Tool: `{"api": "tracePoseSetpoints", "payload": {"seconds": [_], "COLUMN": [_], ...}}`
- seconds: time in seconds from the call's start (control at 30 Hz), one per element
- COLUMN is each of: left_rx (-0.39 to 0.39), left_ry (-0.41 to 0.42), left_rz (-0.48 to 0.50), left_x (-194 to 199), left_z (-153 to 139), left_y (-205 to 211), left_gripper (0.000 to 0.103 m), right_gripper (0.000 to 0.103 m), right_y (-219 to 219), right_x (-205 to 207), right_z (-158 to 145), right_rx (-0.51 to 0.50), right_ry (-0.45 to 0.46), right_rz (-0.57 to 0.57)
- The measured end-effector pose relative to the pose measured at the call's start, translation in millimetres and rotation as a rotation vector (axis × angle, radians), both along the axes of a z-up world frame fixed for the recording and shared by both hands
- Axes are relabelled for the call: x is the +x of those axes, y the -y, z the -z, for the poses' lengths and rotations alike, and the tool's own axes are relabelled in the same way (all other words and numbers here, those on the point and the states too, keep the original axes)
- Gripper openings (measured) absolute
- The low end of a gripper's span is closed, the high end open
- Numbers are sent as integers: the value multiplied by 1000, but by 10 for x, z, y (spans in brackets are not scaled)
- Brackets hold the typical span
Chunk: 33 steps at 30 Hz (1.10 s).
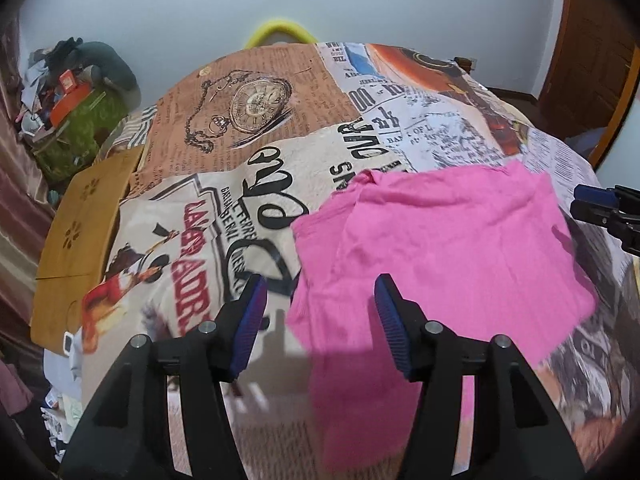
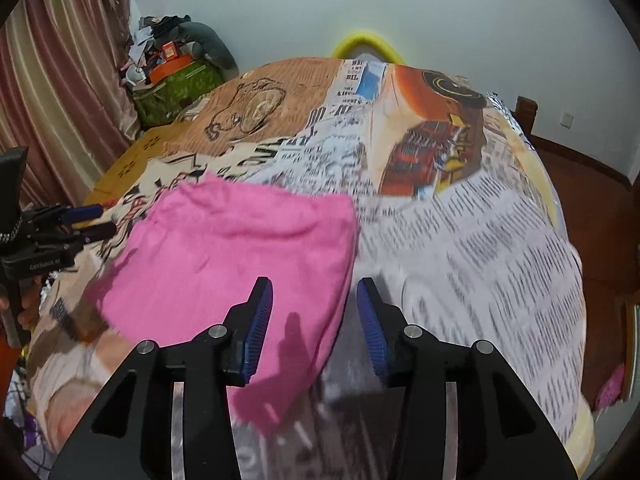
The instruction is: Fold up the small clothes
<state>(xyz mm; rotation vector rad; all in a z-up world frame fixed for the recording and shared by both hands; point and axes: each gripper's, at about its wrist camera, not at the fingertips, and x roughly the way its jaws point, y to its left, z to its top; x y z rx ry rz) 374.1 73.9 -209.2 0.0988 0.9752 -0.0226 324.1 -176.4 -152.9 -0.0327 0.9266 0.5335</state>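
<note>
A small pink garment (image 1: 440, 248) lies spread on a bed covered with a newspaper-print sheet (image 1: 224, 128). My left gripper (image 1: 320, 292) is open and empty, hovering over the garment's left edge. In the right wrist view the pink garment (image 2: 240, 256) lies left of centre. My right gripper (image 2: 315, 292) is open and empty, straddling the garment's right edge. The right gripper shows at the right edge of the left wrist view (image 1: 600, 208); the left gripper shows at the left edge of the right wrist view (image 2: 76, 220).
A wooden board (image 1: 76, 240) lies at the bed's left side. A green bag with clutter (image 1: 76, 120) stands by the curtain. A yellow curved bar (image 1: 280, 32) is at the bed's far end. A wooden door (image 1: 592, 60) is far right.
</note>
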Motion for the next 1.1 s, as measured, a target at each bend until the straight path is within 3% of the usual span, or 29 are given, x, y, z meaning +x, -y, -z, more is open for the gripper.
{"api": "tracePoseSetpoints", "payload": {"seconds": [0.17,0.3,0.43,0.63,0.77,0.97,1.1], "left_rx": [-33,-17,-43,-24,-62,-50,-85], "left_ry": [-18,-41,-47,-6,29,-27,-46], "left_rz": [-4,-3,-16,-41,-50,-69,-76], "left_x": [161,208,204,151,120,223,227], "left_z": [157,317,386,287,185,331,411], "left_y": [19,39,0,-29,-55,-71,-127], "left_gripper": [56,56,56,53,53,53,53], "right_gripper": [40,13,6,4,4,4,4], "right_y": [0,-33,-89,-155,-160,-243,-242], "right_x": [228,244,197,149,198,450,496], "right_z": [111,140,114,-85,-196,126,314], "right_rx": [17,20,1,0,15,-42,-63], "right_ry": [-6,20,52,124,173,109,59], "right_rz": [22,19,-9,-45,-31,-7,3]}}
